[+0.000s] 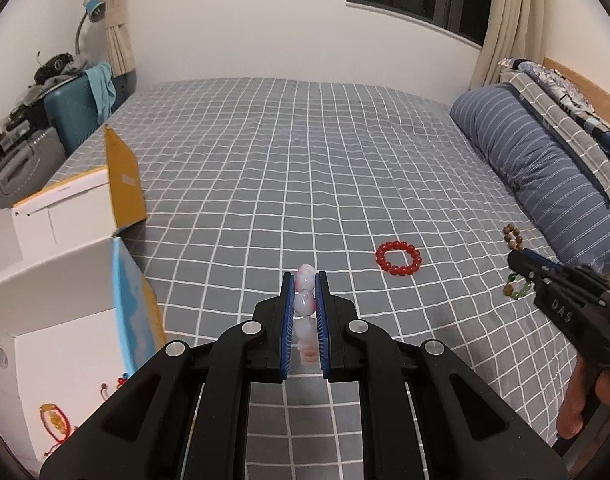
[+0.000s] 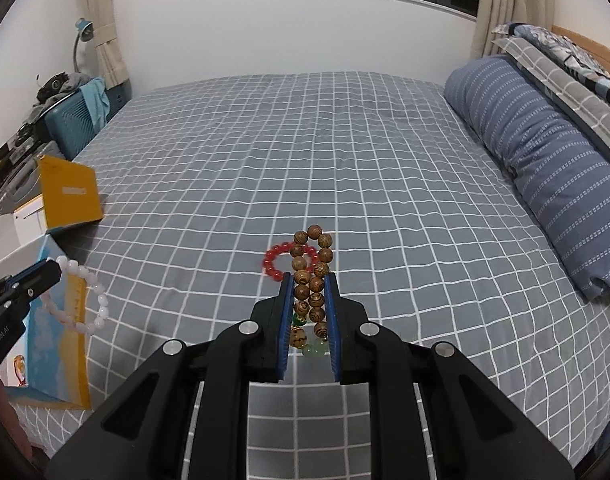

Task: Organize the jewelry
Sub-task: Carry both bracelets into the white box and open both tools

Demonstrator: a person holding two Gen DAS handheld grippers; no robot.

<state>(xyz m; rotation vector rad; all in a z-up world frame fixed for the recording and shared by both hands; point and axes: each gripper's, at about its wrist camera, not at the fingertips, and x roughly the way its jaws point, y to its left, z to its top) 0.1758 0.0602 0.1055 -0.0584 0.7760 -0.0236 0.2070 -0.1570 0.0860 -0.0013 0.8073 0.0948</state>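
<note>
My left gripper (image 1: 305, 280) is shut on a pink-white bead bracelet (image 1: 306, 300), held above the bed; that bracelet also shows in the right wrist view (image 2: 93, 300), hanging from the left gripper's tip (image 2: 45, 276) near the box. My right gripper (image 2: 310, 280) is shut on a brown wooden bead bracelet (image 2: 311, 268) with green beads at its lower end; it shows in the left wrist view (image 1: 513, 236) at the right gripper's tip (image 1: 519, 264). A red bead bracelet (image 1: 398, 258) lies flat on the grey checked bed cover, and shows behind the brown beads in the right wrist view (image 2: 275, 260).
An open white cardboard box (image 1: 65, 208) with yellow flaps stands at the bed's left edge, with red-string jewelry inside (image 1: 55, 424). A blue striped pillow (image 1: 545, 168) lies along the right. Suitcases and clutter (image 1: 77, 112) stand beyond the left edge.
</note>
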